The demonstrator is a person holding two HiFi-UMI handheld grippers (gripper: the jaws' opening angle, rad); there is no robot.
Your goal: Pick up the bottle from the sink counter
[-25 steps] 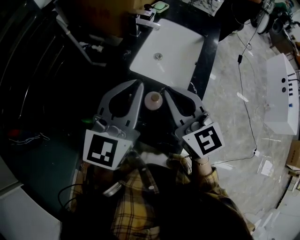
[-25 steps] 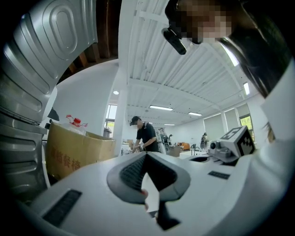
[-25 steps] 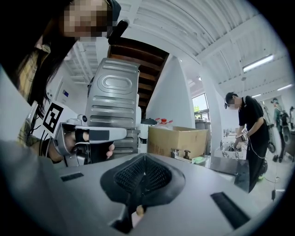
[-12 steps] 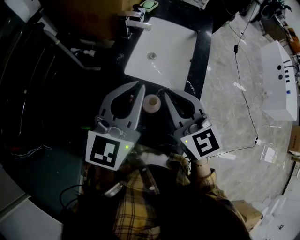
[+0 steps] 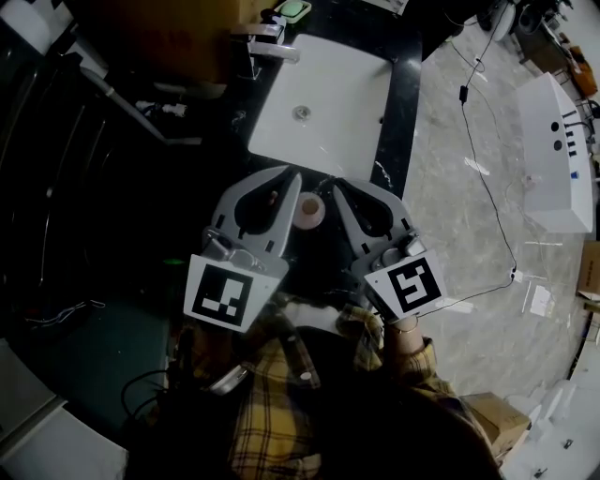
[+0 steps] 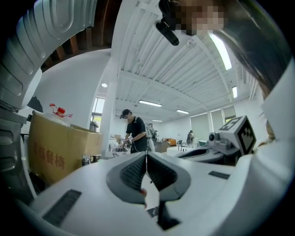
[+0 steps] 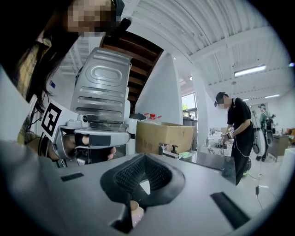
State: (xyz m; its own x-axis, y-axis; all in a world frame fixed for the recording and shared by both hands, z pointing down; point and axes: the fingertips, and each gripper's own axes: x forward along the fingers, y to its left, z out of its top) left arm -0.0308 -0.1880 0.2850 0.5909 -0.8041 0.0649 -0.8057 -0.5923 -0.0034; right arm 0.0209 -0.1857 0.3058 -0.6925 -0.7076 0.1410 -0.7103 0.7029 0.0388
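The bottle (image 5: 308, 211) stands on the black sink counter (image 5: 405, 103); from above I see its round beige top. It sits between my two grippers, just in front of the white basin. My left gripper (image 5: 293, 178) is shut and empty, its jaws close along the bottle's left side. On the bottle's right, my right gripper (image 5: 339, 187) is also shut with nothing held. In the left gripper view the left gripper (image 6: 147, 154) shows its pads pressed together. The right gripper (image 7: 145, 156) shows the same, with the bottle (image 7: 135, 213) peeking below its pads.
A white basin (image 5: 347, 80) with a chrome tap (image 5: 265, 47) and a green soap dish (image 5: 292, 9) lies beyond the bottle. A cardboard box (image 7: 163, 136) stands at the back left. A person in black (image 7: 239, 133) works further off. A cable (image 5: 487, 141) runs over the floor at right.
The left gripper has drifted a little to the right, closer to the bottle. Both grippers stay shut and the bottle has not moved.
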